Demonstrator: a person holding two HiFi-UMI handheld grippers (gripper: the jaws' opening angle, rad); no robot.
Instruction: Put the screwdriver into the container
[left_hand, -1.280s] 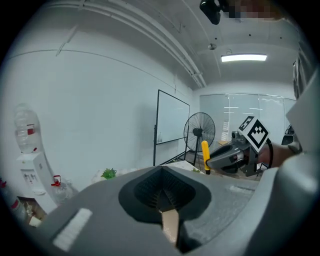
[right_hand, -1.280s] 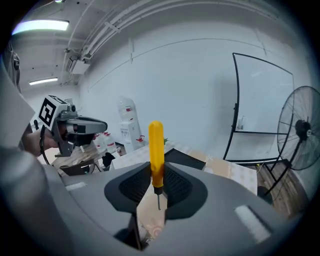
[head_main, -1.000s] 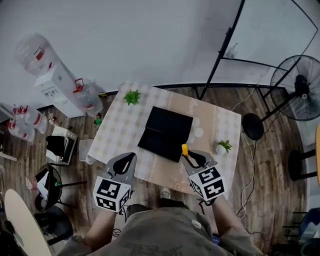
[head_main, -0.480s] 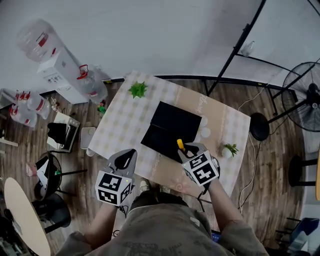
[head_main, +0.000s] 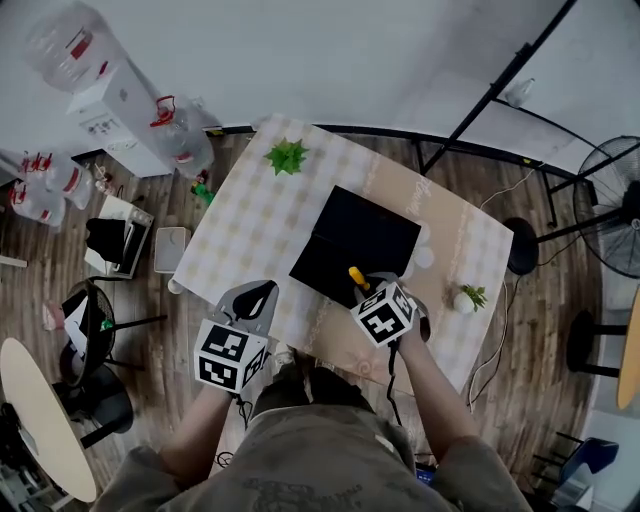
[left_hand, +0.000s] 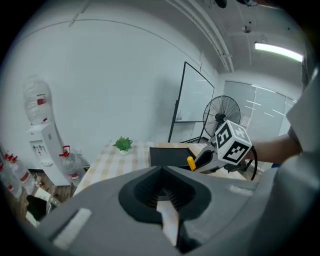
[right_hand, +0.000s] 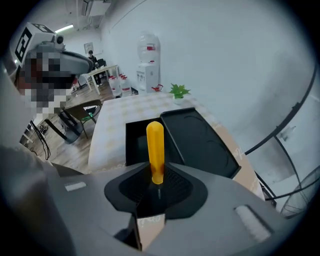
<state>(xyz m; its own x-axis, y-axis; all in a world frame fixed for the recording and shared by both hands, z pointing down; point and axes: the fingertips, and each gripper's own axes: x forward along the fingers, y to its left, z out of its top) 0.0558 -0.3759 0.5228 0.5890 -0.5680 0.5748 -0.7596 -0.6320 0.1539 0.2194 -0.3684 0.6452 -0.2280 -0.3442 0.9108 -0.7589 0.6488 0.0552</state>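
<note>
The screwdriver (right_hand: 155, 149) was in the right gripper (head_main: 372, 295). Its yellow handle stuck out past the fingers, which were squeezed tight on its thin metal part. It was up in the air over the near edge of the black container (head_main: 355, 240), not inside it. The container lay open on the counter (head_main: 245, 225), with its lid folded back flat. The left gripper (head_main: 252, 298) was at the near left edge of the counter, apart from the container. Its fingers were pressed together with nothing between them. A small green plant (head_main: 287, 156) stood at the far end of the counter. Another little plant (head_main: 468, 297) stood at the right side.
</note>
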